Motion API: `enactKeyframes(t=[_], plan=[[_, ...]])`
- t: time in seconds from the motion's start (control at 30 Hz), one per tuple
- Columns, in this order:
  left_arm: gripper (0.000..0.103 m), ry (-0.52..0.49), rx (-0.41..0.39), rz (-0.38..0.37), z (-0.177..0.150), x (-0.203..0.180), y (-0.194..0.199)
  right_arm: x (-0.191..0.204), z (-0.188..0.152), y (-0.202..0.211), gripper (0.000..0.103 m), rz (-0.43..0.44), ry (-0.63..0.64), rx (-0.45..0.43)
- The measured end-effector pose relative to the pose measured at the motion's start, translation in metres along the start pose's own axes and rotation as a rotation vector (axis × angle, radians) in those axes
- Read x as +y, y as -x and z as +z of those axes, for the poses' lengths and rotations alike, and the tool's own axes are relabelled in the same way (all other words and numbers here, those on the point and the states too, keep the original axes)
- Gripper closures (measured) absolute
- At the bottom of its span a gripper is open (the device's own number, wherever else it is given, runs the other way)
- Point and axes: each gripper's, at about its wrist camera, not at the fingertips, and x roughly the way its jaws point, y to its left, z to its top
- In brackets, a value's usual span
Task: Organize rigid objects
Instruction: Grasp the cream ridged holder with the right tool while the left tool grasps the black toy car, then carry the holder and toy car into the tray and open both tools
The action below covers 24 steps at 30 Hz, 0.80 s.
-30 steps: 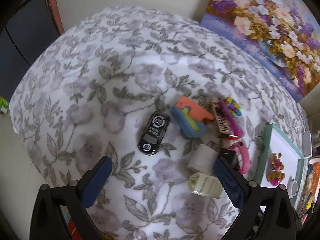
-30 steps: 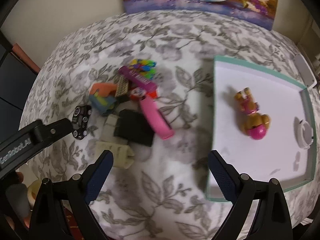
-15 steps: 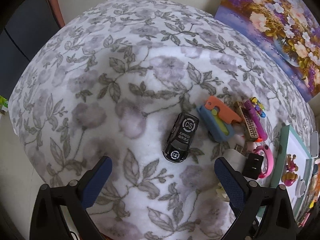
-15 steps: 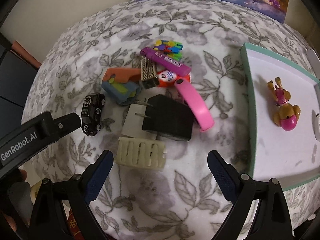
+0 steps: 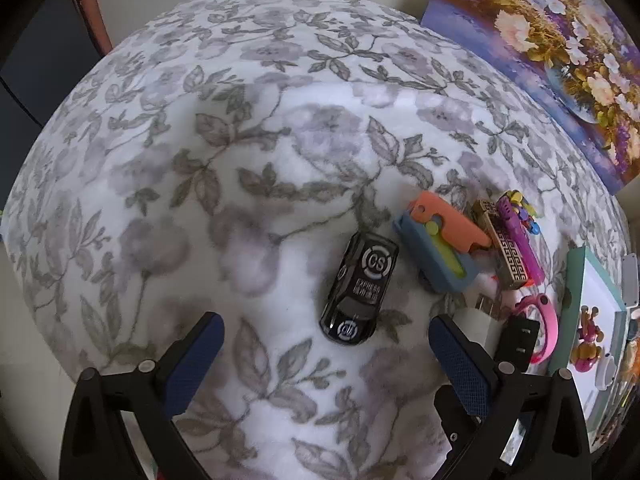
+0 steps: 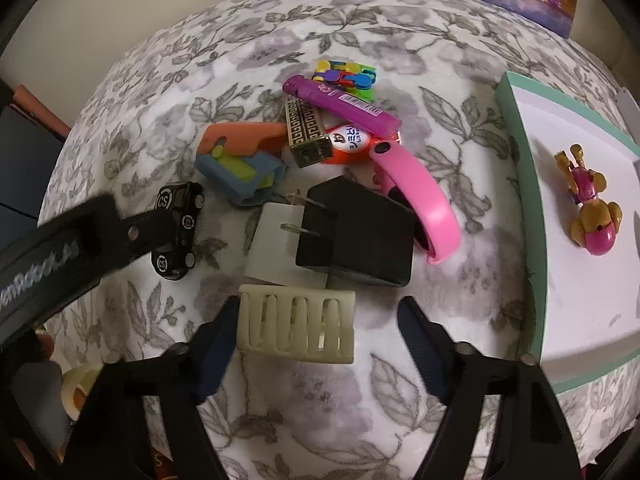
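Floral cloth (image 5: 240, 128) covering the table, flower painting (image 5: 552, 52) leaning at the back — both grippers hanging over a pile of small toys, neither holding anything.

L gripper (image 5: 326, 344) is standing wide open w/ the black toy car (image 5: 360, 288) lying between & just ahead of its fingertips, untouched. R gripper (image 6: 318, 322) is also gaping wide; its left pad is sitting right by the cream slotted clip (image 6: 298, 324) — contact can't be judged. Behind the clip, a black plug adapter (image 6: 360, 236) is lying partly over a white adapter (image 6: 276, 244). Pink band (image 6: 420, 204), orange-and-blue piece (image 6: 240, 160), gold-patterned block (image 6: 306, 132) & purple lighter (image 6: 340, 106) are crowding together. Off to the right, a teal-rimmed tray (image 6: 520, 152) is holding a pink-and-tan figure (image 6: 592, 204).
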Motion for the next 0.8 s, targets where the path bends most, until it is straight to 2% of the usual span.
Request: enactKeyframes(t=[0.13, 0.23, 0.4, 0.47, 0.57, 0.63, 0.73, 0.8], plan=[[0.001, -0.011, -0.005, -0.013, 0.003, -0.005, -0.007, -0.002, 0.001, -0.004, 0.045, 0.019, -0.011, 0.017], [0.008, -0.028, -0.014, -0.016, 0.006, -0.009, -0.011, -0.004, 0.001, -0.002, 0.051, 0.031, -0.014, 0.016], [0.019, -0.04, -0.003, -0.008, 0.009, -0.012, -0.024, -0.01, 0.001, 0.001, 0.051, 0.027, -0.016, 0.021], [0.03, -0.038, -0.001, -0.01, 0.011, -0.012, -0.029, -0.012, 0.001, 0.002, 0.051, 0.026, -0.019, 0.023], [0.041, -0.044, -0.004, -0.002, 0.011, -0.013, -0.034, -0.017, 0.003, 0.001, 0.051, 0.026, -0.023, 0.025], [0.043, -0.062, -0.016, 0.015, 0.011, -0.016, -0.036, -0.021, 0.003, 0.002, 0.051, 0.027, -0.029, 0.027], [0.06, -0.067, -0.026, -0.01, 0.01, -0.017, -0.033, -0.026, 0.003, 0.003, 0.051, 0.027, -0.037, 0.028], [0.063, -0.071, -0.024, -0.011, 0.01, -0.019, -0.032, -0.029, 0.004, 0.003, 0.051, 0.022, -0.039, 0.03]])
